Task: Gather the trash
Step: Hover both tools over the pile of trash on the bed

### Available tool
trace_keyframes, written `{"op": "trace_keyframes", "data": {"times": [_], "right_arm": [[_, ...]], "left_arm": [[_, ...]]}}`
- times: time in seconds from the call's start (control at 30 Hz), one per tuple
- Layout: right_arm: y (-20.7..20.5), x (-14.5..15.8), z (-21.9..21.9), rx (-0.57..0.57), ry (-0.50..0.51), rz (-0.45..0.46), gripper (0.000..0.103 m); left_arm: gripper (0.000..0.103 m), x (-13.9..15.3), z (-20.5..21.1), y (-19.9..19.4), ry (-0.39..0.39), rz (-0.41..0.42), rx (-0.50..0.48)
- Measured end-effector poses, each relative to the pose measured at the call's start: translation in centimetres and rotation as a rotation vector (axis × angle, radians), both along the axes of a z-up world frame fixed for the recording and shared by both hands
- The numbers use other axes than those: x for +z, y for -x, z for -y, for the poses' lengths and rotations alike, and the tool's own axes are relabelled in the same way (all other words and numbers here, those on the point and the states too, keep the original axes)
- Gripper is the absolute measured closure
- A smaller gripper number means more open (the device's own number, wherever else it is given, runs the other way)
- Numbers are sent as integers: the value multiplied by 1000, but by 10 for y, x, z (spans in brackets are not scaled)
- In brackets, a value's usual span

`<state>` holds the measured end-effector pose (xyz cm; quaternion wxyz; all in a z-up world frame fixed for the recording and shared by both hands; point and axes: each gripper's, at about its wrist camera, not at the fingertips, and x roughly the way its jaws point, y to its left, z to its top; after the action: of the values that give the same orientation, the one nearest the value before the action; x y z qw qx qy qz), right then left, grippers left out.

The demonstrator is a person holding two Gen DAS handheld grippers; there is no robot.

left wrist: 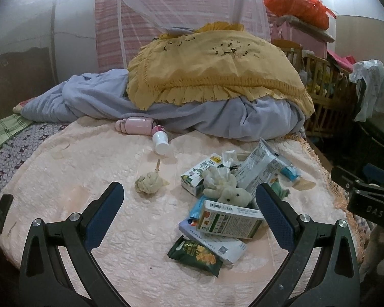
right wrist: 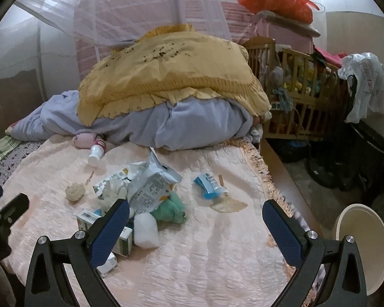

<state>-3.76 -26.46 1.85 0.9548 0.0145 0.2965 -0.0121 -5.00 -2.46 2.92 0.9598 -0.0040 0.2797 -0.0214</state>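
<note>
Left wrist view: left tongs spread wide, nothing between them, hovering above the pink quilted bedspread. Trash sits centre to lower right of frame: green snack wrapper, glossy and flat; printed cardboard box, rigid, lying on other flat packaging; crumpled tissue ball apart at centre. A soft toy lies on the pile; judged not trash.

Right wrist view: right tongs likewise wide apart and empty. Blue wrapper lies alone at centre, crinkly film; silver snack bag at centre left, stiff foil. Pale round bin at lower right, beside the bed.

Judgement: take isolated, light pieces first; pinch film on a raised fold, grip boxes across narrow edges, avoid snagging quilt.
</note>
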Motion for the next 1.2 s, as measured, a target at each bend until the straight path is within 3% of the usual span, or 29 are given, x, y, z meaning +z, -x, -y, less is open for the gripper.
{"op": "trace_keyframes", "data": {"times": [0.77, 1.2], "right_arm": [[17, 26, -20, 48, 27, 83, 0], [16, 21, -23, 69, 19, 62, 0]], "left_arm": [[1, 0, -11, 0, 23, 10, 15], [1, -1, -14, -1, 30, 7, 20]]}}
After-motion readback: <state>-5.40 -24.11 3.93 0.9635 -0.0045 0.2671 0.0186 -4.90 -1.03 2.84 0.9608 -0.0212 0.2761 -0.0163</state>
